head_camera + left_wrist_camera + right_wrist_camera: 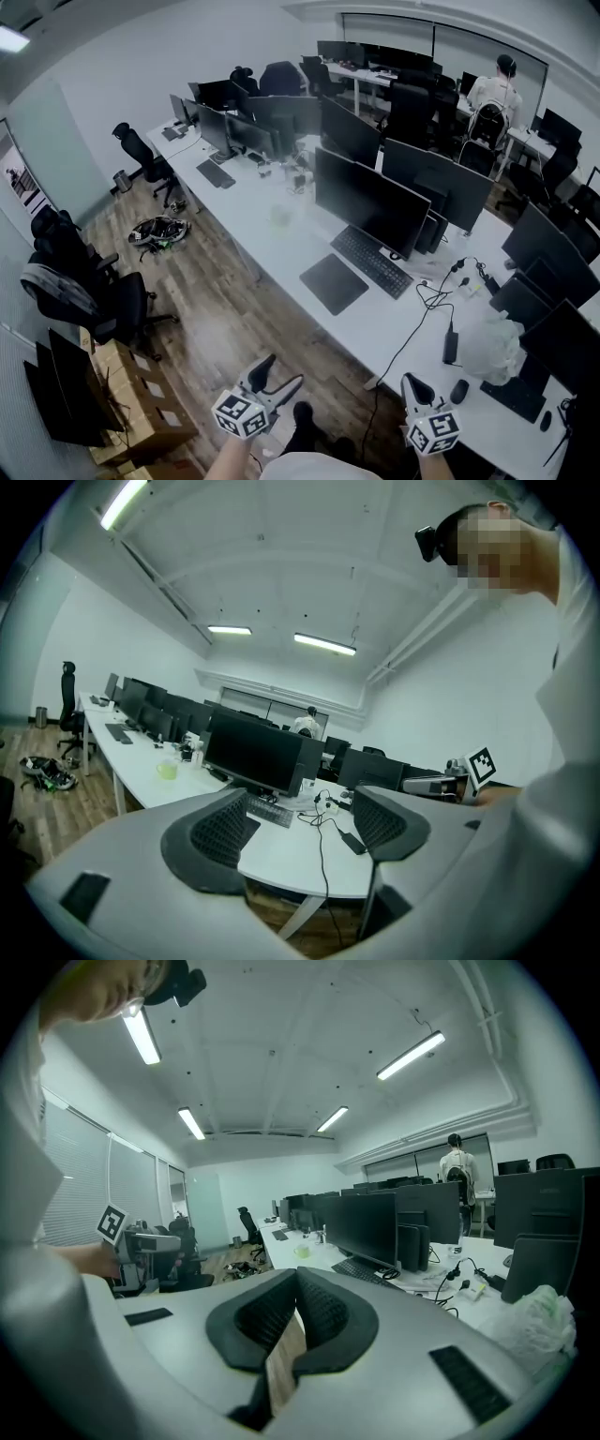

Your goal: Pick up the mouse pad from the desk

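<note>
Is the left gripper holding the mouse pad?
No: the mouse pad lies flat on the desk beside the keyboard, well apart from the open, empty left gripper.

clear: I see bare desk (281,246) along its near edge, left of the mouse pad (334,282) | blocked: keyboard (372,262) just beside it, monitor (370,202) behind | cable (410,339) draped over near edge further right

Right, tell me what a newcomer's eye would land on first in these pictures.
The row of dark monitors down the long white desk dominates the head view. Before the middle one a dark mouse pad lies flat beside a keyboard. At the bottom edge, the left gripper stands open and empty, the right gripper shut.
</note>
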`<state>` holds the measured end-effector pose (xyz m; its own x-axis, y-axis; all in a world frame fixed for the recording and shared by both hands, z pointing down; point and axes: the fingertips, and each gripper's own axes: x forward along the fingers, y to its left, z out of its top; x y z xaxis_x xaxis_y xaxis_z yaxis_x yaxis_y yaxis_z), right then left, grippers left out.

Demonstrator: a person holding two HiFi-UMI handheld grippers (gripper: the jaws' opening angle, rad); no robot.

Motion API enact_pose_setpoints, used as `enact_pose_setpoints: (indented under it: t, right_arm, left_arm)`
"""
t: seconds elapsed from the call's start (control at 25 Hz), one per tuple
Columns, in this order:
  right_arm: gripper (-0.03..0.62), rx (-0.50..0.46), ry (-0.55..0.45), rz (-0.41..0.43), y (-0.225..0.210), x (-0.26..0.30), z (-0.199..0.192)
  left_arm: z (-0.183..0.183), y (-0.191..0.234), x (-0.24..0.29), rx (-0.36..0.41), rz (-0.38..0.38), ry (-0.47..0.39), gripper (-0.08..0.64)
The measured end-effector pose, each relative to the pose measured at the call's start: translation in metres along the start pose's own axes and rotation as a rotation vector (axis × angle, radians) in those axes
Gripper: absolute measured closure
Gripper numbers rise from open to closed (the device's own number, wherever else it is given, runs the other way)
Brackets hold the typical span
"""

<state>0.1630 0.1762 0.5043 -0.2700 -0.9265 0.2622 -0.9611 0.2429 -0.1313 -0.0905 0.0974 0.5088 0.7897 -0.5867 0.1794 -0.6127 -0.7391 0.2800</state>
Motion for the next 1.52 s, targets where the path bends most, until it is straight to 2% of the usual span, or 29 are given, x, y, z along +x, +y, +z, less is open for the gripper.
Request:
enact_pose_setpoints:
  t: [0.24,0.64,0.88,1.24,1.52]
  right_arm:
    - [0.580,0.006,0.010,-0.051,-0.003,0.041,0.013]
    - [0.580,-0.004,0.010,-0.125,0.011,0.120,0.036]
    - [0.580,-0.001,0.008,-0.161,0.017,0.153,0.042]
    - [0.580,0.013,0.057,-0.161,0.009,0.187,0.039]
    - [0.581,0.025,0.091,-0.122,-0.028,0.230,0.032]
  left_arm:
    - [0.009,0.045,0.021,0.006,-0.019,0.034,0.187]
    - [0.027,0.126,0.054,0.011,-0.099,0.059,0.186]
    - [0.028,0.159,0.069,0.017,-0.133,0.090,0.186]
    - [0.022,0.188,0.091,-0.009,-0.115,0.124,0.175]
    - [0.014,0.203,0.129,-0.029,-0.079,0.151,0.166]
